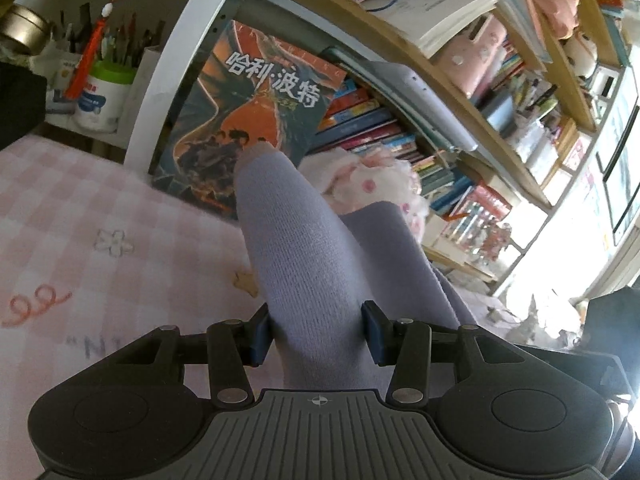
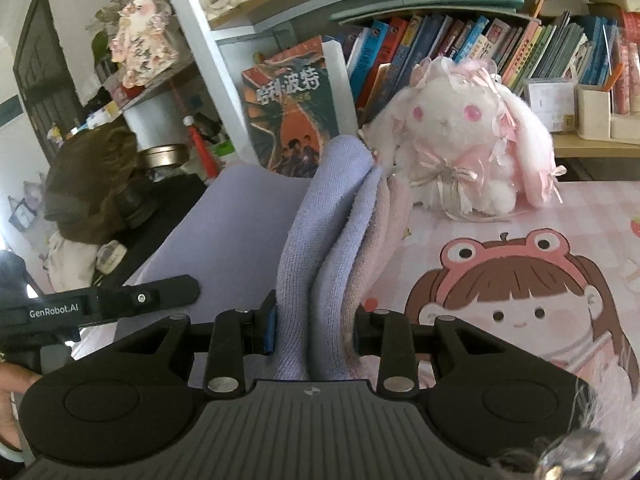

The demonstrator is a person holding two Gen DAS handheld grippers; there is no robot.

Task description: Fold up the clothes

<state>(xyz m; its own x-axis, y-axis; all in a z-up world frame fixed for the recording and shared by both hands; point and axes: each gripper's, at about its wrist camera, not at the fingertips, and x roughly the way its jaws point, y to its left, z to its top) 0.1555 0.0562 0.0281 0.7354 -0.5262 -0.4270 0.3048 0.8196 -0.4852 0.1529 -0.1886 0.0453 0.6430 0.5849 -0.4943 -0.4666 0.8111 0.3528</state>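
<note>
A lavender knit garment [image 1: 304,256] rises in a thick fold between the fingers of my left gripper [image 1: 318,334], which is shut on it above the pink checked table cover [image 1: 100,216]. In the right wrist view the same lavender garment [image 2: 316,248], with a pale pink layer along its right side, is bunched between the fingers of my right gripper [image 2: 314,330], which is shut on it. A flat lavender panel [image 2: 236,232] hangs to the left. The left gripper's black body [image 2: 108,304] shows at the left of that view.
A white and pink plush rabbit [image 2: 468,140] sits on the table behind the garment. A Harry Potter book [image 1: 248,112] leans against the white shelf frame [image 1: 176,60]. Shelves full of books [image 2: 500,44] stand behind. A pen holder [image 1: 104,96] is at the far left.
</note>
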